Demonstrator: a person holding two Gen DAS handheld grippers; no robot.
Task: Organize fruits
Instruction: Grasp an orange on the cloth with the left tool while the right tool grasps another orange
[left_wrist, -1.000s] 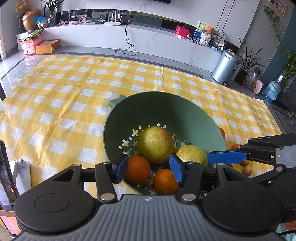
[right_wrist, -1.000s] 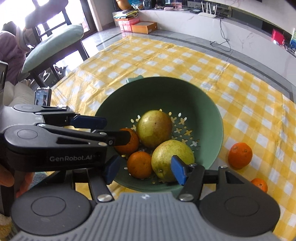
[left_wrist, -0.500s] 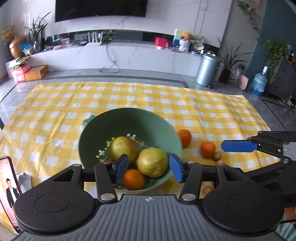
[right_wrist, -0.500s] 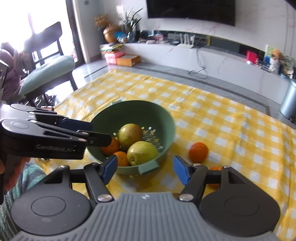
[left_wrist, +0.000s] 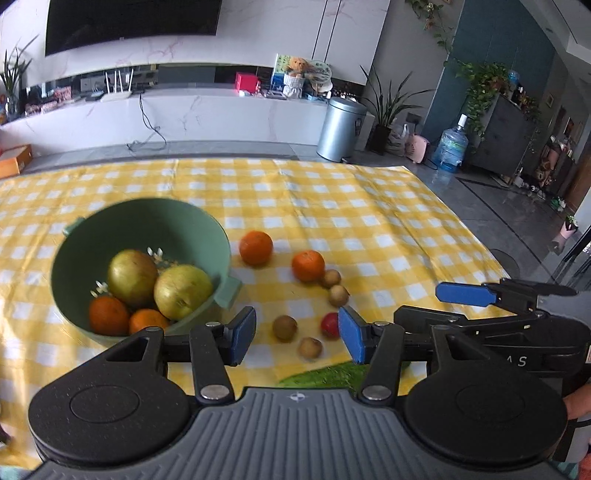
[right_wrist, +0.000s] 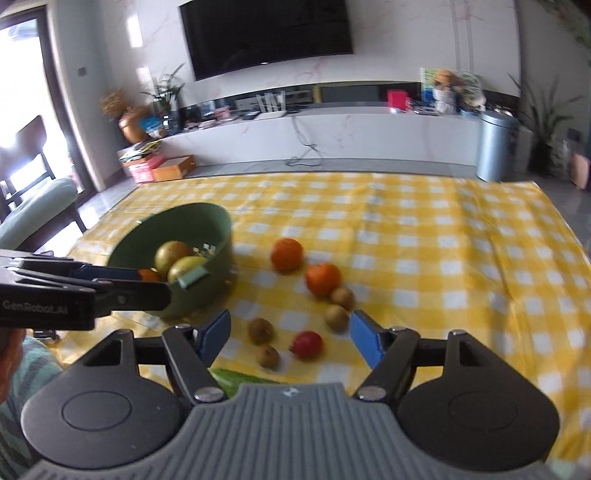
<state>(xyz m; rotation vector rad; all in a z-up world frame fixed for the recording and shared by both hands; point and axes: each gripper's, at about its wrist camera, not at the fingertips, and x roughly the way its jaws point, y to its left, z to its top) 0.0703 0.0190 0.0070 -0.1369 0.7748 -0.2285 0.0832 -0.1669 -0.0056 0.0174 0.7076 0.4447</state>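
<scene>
Looking along our left hand-held gripper (left_wrist: 297, 334), we see its blue pads standing moderately apart with nothing gripped between them. Our right hand-held gripper (right_wrist: 290, 336) hangs over the same patch of cloth, its jaws opening, and nothing is pressed by its pads either; the small fruits seen between them lie on the cloth farther off.

The green bowl (left_wrist: 177, 218) sits on the yellow checked cloth (left_wrist: 369, 206), to the left in both views. Inside it we count two yellow-green pears (left_wrist: 183, 291) touching each other and two oranges (left_wrist: 108, 315) at the near side. A handle tab (left_wrist: 229, 292) juts from the bowl's rim toward the loose fruit.

Outside the bowl, on the cloth to its right, lie two more oranges: one orange (left_wrist: 256, 247) near the bowl's rim, the other orange (left_wrist: 308, 266) just beyond it. Touching or nearly touching the second are two small brown fruits (left_wrist: 338, 295). Closer to us lie two more brown fruits (left_wrist: 284, 327) and a small red fruit (right_wrist: 307, 344). A green vegetable (left_wrist: 317, 376) lies at the near edge, partly hidden by the gripper body.
</scene>
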